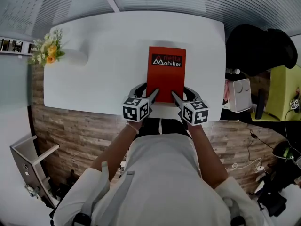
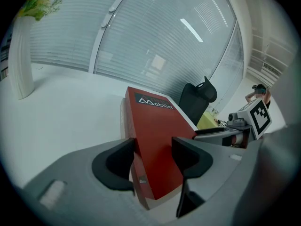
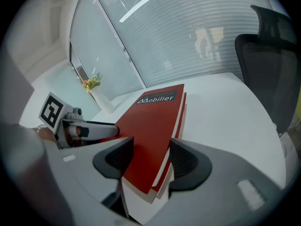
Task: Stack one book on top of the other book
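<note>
Your top book has a red cover, with a black band of white lettering at its far end. The lower book under it shows a red edge and white pages. At the top book's near corners, your left gripper and right gripper carry black-and-white square markers. The table around it is white, and the flowers far to its left are yellow and white.

My right gripper sits at 6 o'clock, its jaws closed on the near corner of the red book: one pad on the cover, the other against the page edge. At 9 o'clock the left gripper reaches the same book. There is a vase at 11, a chair at 2, and the white table at 3.
</note>
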`<state>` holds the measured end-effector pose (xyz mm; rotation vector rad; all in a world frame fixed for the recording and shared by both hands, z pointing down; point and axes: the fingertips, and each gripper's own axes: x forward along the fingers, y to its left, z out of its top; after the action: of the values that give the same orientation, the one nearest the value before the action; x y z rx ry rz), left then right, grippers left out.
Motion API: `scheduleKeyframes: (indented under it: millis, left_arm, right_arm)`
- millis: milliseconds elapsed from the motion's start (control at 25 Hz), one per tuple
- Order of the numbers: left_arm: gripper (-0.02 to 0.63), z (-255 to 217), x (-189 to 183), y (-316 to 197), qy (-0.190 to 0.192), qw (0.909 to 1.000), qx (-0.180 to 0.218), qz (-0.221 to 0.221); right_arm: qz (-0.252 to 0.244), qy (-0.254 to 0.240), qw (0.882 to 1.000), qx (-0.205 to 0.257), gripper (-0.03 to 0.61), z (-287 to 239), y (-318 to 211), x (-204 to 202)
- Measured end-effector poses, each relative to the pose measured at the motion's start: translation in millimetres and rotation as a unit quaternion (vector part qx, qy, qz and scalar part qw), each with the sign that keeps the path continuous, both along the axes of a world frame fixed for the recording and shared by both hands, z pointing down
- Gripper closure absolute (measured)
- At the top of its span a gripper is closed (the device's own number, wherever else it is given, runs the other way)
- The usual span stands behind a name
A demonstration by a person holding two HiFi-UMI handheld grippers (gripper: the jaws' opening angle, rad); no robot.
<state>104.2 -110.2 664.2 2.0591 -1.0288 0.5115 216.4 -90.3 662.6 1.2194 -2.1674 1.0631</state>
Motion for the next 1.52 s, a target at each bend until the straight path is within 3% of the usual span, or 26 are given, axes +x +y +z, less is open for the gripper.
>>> scheduleKeyframes:
  millis: [840, 1000, 1240, 1520]
  left_arm:
    - [0.348, 9, 0, -1, -0.015, 0.9999, 0.000, 0.007]
    - [0.350, -1, -4, -5, -0.018, 0.9997, 0.015, 0.001]
    - [0.359, -33, -8, -18, -0.012, 0.9981, 0.060, -0.005]
    - [0.426, -74, 0, -30, 0.007, 0.9940, 0.109, -0.002]
  right_arm:
    - [-0.016, 0.019, 1.000, -0.003, 0.330, 10, -1, 2]
    - [-0.020, 0.048, 0.998, 0.025, 0.334, -1, -7, 8]
    - [-0.024, 0.052, 0.996, 0.072, 0.388, -31, -19, 17]
    - [-0.030, 0.062, 0.990, 0.125, 0.430, -67, -28, 20]
